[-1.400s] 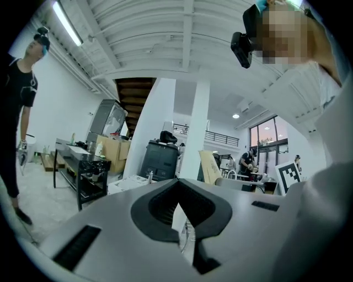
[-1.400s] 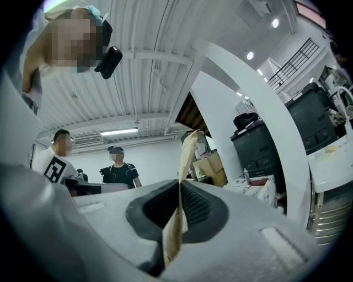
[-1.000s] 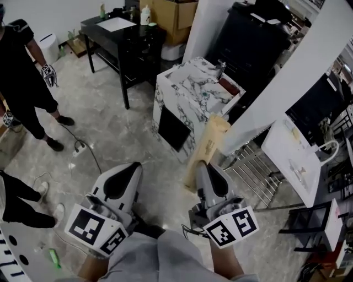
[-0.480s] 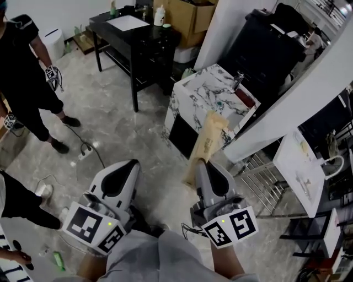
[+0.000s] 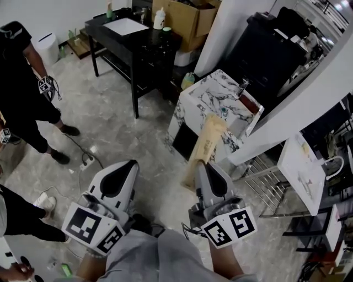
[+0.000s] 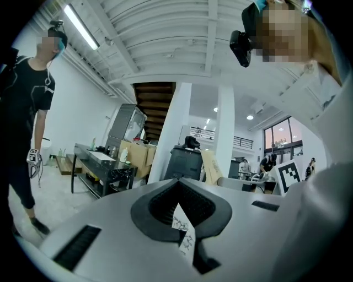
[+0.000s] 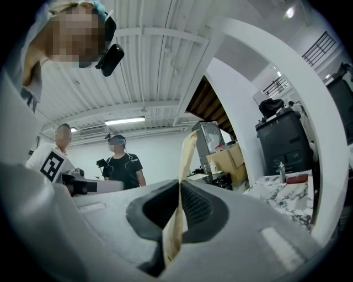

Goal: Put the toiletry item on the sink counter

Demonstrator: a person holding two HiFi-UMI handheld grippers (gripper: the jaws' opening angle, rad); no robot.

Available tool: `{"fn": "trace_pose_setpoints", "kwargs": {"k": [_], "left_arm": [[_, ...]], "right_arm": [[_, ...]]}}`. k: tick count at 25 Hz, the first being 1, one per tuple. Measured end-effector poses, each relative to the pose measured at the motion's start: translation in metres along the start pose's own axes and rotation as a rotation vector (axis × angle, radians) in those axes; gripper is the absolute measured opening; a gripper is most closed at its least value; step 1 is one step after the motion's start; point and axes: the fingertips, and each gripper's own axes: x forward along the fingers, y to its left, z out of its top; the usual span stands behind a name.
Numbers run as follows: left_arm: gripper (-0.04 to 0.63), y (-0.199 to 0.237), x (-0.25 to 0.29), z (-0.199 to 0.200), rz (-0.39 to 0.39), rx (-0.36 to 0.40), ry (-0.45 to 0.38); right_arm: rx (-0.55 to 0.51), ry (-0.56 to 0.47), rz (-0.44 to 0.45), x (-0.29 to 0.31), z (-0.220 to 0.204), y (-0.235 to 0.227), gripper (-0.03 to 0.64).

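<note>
The toiletry item (image 5: 205,144), a flat tan pouch, is not on the sink worktop (image 5: 205,95). It is in the air, clamped at its lower end between the closed jaws of the right hand-held gripper (image 5: 202,168). Most of its length stands free above the jaws, and in the head view its top end overlaps the worktop's near edge. The left hand-held gripper (image 5: 130,168) has its jaws together. Only a thin pale sliver shows at their seam, and I cannot tell what it is.

The likely trouble comes from that grip, because a long, thin pouch pinched at one end can swing, fold or slide out on the way. Bare floor lies between the person and the worktop, so a slip would drop the pouch there. At the worktop the free end could strike the faucet (image 5: 242,87) near the far edge. If it is let go too near the middle, it could slide into the basin (image 5: 223,110) instead of resting on the flat marble. A cable (image 5: 83,160) on the floor to the left is a trip risk.

The basin looks empty apart from its green drain. The contents of the cardboard box (image 5: 179,14) beyond the black table (image 5: 132,41) are hidden.
</note>
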Motion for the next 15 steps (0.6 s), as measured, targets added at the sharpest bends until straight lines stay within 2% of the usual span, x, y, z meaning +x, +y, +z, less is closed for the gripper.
{"fn": "trace_pose_setpoints", "kwargs": {"k": [8, 15], "left_arm": [[0.005, 0.07, 0.009, 0.012, -0.037, -0.008, -0.004], [0.005, 0.112, 0.004, 0.016, -0.045, -0.002, -0.016]], "right_arm": [[0.011, -0.015, -0.085, 0.057, -0.008, 0.007, 0.003], [0.002, -0.031, -0.107, 0.088, -0.013, 0.022, 0.003]]}}
